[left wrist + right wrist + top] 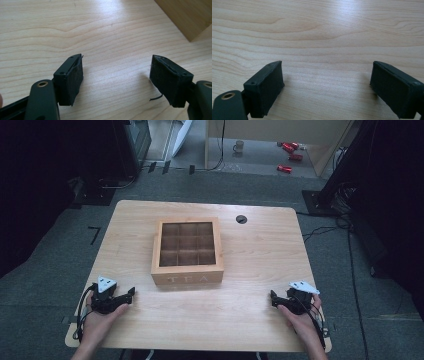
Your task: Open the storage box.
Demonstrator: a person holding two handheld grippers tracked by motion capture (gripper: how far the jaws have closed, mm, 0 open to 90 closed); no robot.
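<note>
While both tools rest at the near edge, nothing is gripped yet, so these notes weigh the approach.

Box: a wooden tea box (pixel 187 251) sits mid-bench, slightly left of centre, its windowed lid down over a grid of compartments that look empty; lettering faces the near side.

Left hand-held gripper (pixel 116 297): lies on the bench (pixel 260 250) at the near left corner, held in the person's left hand (pixel 100 317); jaws spread wide with bare wood between them. In the left gripper view a corner of the box (pixel 190 17) shows at far right.

Right hand-held gripper (pixel 285 301): rests at the near right corner in the right hand (pixel 302 320); jaws likewise spread, nothing between the pads (pixel 265 87).

Gap: both tools are well apart from the box, one to each side of its near face.

Likely step: bringing the tools in to the box, probably to lift its lid.

Doing it well: steady the base with one tool, pinching a side wall, before the other takes the near lip of the lid; approach low and level so the pads meet flat wood.

Risk: a one-sided pull could slide the whole box across the smooth bench.
</note>
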